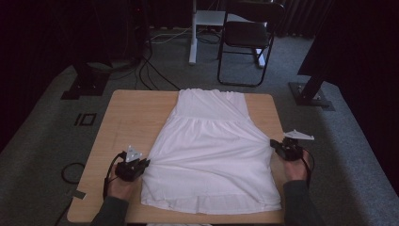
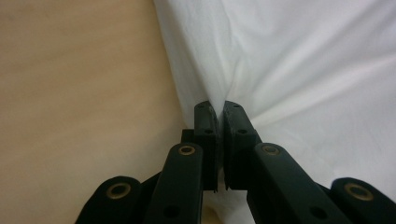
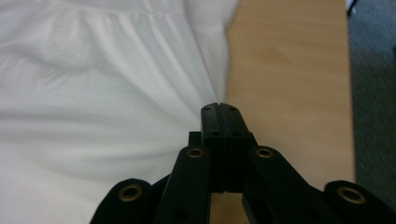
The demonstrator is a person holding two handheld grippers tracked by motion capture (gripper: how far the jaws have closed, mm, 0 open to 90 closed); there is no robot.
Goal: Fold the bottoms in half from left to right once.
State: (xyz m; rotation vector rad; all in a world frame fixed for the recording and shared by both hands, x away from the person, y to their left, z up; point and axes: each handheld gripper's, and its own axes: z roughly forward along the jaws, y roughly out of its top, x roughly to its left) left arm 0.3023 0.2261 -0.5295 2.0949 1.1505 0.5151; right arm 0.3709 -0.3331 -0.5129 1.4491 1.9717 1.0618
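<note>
I pinch a white dress at both side edges on a wooden table.

My left gripper [image 2: 218, 109] has its jaws pressed together on a fold of the white dress [image 1: 211, 150] at its left edge, the cloth puckering into creases from the pinch. My right gripper [image 3: 220, 109] is clamped the same way on the dress's right edge, beside bare wood. The dress lies flat down the middle of the table [image 1: 127, 117], bodice at the far end, hem near me. Beyond the table, a black folding chair [image 1: 247, 37] stands on grey carpet.
</note>
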